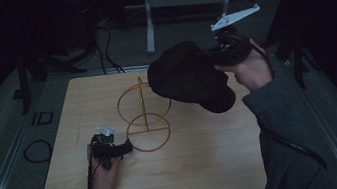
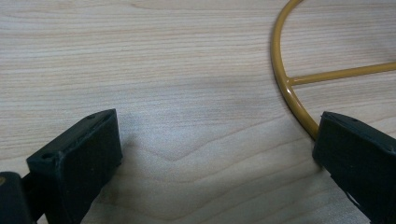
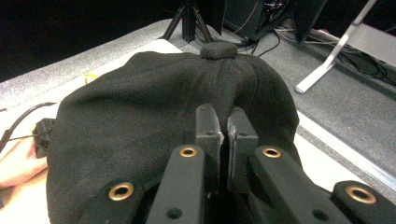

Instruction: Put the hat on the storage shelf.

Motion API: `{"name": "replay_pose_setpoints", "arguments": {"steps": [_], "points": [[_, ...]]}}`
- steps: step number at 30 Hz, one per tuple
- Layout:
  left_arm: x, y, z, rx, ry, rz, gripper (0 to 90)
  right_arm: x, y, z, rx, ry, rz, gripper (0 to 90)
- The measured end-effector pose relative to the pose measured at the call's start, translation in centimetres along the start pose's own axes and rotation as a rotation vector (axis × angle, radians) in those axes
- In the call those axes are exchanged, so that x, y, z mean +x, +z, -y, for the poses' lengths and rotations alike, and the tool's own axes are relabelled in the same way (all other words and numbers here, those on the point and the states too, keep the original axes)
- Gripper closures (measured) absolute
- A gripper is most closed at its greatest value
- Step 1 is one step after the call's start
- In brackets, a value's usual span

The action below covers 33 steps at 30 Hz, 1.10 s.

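Here, right gripper (image 3: 226,126) pinching black cap (image 3: 154,121) above gold wire stand (image 1: 145,114), left gripper (image 2: 219,158) spread wide beside the stand's base ring, on wooden table (image 1: 193,171).

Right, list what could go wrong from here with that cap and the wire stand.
1. The right gripper pinches only a fold of the black cap, held in the air; the cloth might slip out.
2. The left gripper is open beside the yellow wire stand, one jaw at its base ring; unsteadied, the stand could tip or slide when the cap comes down on it.
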<state>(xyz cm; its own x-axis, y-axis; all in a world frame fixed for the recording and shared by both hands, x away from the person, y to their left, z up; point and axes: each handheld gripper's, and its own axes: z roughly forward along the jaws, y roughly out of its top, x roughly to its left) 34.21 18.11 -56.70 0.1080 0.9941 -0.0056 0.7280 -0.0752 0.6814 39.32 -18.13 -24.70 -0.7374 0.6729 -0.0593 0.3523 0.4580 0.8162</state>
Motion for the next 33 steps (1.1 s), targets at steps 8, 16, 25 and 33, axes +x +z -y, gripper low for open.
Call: {"name": "replay_pose_setpoints", "arguments": {"steps": [8,16,25,33], "points": [[0.0,0.0,0.0,-0.001,0.0,0.0,0.7,0.2,0.5,-0.3,-0.008,-0.001,-0.013,86.0],[0.0,0.0,0.0,0.0,0.0,-0.001,0.7,0.9,0.9,-0.9,-0.014,-0.013,-0.021,86.0],[0.0,0.0,0.0,-0.001,0.0,-0.001,0.7,1.7,1.8,-1.6,-0.011,-0.024,-0.041,85.9],[0.0,0.0,0.0,-0.001,-0.001,-0.001,0.7,2.2,2.0,-2.3,-0.021,-0.033,-0.046,86.0]]}}
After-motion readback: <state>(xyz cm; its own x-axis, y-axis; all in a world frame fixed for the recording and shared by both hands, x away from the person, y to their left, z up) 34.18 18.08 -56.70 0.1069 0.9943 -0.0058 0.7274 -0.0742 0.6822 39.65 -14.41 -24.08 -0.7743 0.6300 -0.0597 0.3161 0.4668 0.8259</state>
